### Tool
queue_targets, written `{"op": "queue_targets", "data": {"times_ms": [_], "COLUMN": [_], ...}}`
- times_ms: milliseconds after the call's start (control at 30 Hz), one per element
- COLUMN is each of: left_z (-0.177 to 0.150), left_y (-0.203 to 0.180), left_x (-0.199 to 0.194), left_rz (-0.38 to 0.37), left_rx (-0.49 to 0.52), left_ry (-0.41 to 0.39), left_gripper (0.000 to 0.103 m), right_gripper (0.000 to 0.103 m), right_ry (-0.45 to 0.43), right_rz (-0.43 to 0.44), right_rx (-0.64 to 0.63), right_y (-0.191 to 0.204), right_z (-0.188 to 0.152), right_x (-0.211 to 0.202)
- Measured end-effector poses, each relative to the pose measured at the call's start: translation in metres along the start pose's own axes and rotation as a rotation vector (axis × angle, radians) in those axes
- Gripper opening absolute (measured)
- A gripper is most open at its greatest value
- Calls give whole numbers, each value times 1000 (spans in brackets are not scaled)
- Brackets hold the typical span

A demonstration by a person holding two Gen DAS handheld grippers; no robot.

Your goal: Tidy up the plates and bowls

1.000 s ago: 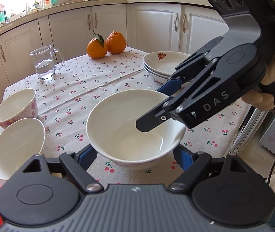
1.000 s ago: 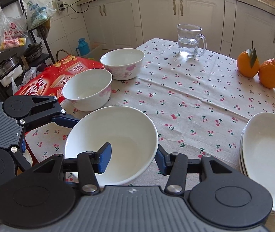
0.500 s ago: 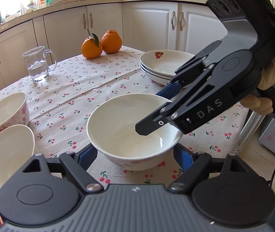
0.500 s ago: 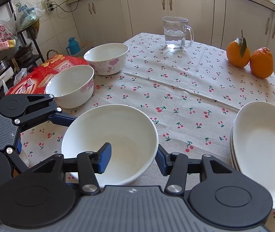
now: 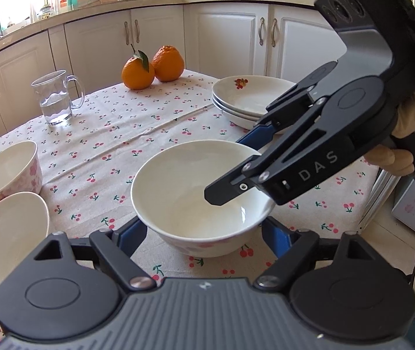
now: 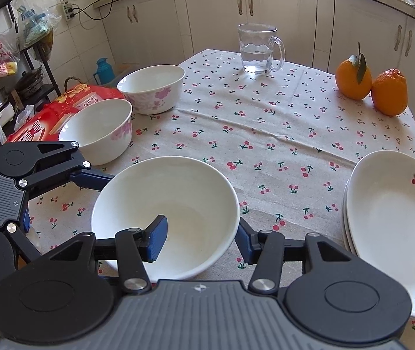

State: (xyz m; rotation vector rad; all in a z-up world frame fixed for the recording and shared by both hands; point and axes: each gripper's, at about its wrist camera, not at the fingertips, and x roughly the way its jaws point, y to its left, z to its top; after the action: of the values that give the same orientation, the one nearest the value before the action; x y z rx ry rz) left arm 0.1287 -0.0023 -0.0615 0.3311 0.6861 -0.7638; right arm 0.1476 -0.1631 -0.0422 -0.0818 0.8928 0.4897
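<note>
Bowl (image 6: 165,213) sits low centre, lower in your left view than before (plates (image 6: 391,227) at right); your right gripper (image 6: 200,239) clamps its rim, your left gripper (image 5: 204,233) straddles it, fingers wide.

Bowl (image 6: 165,204) between two bowls (image 6: 99,129) and, seemingly, three stacked plates (image 6: 388,213)

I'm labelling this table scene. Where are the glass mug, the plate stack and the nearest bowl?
glass mug (image 6: 256,50), right wrist view, its clear wall.
plate stack (image 6: 388,218), right wrist view, top plate's well.
nearest bowl (image 5: 178,192), left wrist view, inner wall.
</note>
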Motion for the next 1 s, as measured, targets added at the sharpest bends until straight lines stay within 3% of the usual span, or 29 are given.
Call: {"op": "queue_targets", "data": {"times_ms": [200, 300, 333, 633, 1000], "left_z": [-2, -4, -3, -14, -34], "left_y": [-1, -3, -3, -4, 4], "left_x": [0, -5, -6, -35, -86], "left_rz": [6, 4, 2, 17, 118], "left_rx": [3, 4, 1, -19, -53], "left_ry": [5, -4, -7, -26, -35], "left_gripper": [87, 91, 92, 93, 93], "right_gripper": [64, 95, 100, 103, 103], "right_ry": [-9, -33, -52, -109, -145], "right_rz": [16, 5, 4, -14, -45], "right_rx": [4, 1, -2, -14, -111], "right_y": [0, 3, 4, 12, 45], "right_z": [-1, -1, -1, 2, 1], "right_x": [-2, -6, -8, -24, -37]}}
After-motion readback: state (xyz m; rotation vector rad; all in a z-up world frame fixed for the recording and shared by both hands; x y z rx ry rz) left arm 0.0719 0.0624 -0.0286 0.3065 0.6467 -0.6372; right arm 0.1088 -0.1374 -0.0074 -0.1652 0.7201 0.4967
